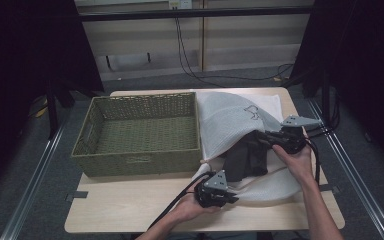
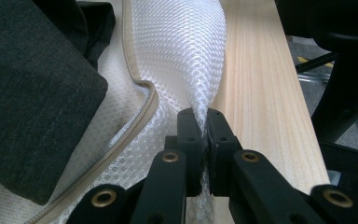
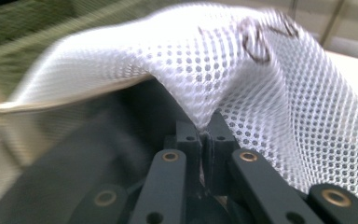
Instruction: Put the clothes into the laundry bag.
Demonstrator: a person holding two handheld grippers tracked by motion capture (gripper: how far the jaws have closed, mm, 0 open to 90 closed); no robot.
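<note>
The white mesh laundry bag (image 1: pixel 230 125) lies on the right half of the table (image 1: pixel 130 205), just beside the green woven basket (image 1: pixel 140 132), with its zippered mouth turned toward the person. A folded dark grey garment (image 1: pixel 247 155) sits half in that mouth, its near end sticking out over the lower layer of mesh.

Both hands have hold of the bag, one on each lip. The left gripper (image 1: pixel 215 192), down at the near edge, has its jaws pinched tight on a fold of the lower mesh just outside the beige zipper tape (image 2: pixel 137 88); in the left gripper view the garment lies up and to the left of those jaws. The right gripper (image 1: pixel 280 137), at the bag's far right side, has its jaws clamped on the upper layer, lifting it like a tent, with the dark cloth directly beneath and ahead of it.

So the opening runs between the two grips, and the garment's long axis points from the near edge into the bag. I'd judge the right hand is nearer the cloth, and that the upper lip must stay raised while the garment goes deeper.
</note>
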